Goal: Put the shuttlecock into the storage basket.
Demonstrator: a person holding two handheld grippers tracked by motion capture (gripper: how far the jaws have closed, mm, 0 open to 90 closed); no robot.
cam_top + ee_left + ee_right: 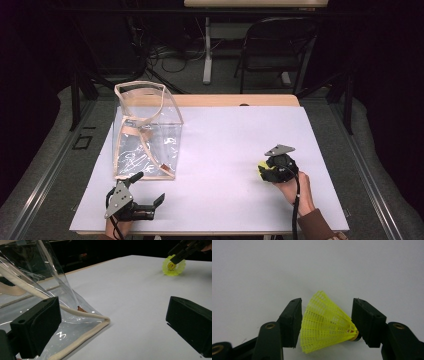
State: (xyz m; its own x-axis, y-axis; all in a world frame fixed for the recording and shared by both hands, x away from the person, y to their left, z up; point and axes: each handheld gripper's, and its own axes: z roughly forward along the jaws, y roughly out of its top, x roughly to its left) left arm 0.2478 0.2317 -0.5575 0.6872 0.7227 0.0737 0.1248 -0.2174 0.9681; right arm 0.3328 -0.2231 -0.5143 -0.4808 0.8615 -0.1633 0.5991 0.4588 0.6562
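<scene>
The right hand-held gripper [325,322] straddles the yellow shuttlecock [324,327], its axis running jaw to jaw; the jaws stand open, barely touching.

On my right, my right gripper [270,169] sits low over the white desk [225,145], and a bit of a yellow shuttlecock [261,169] peeks out at its jaws, on their left side. Far off to the left of those jaws, my left gripper [148,191] rests near the desk's front edge with its jaws spread wide. A clear bag [145,130] with beige trim stands just beyond them.
</scene>
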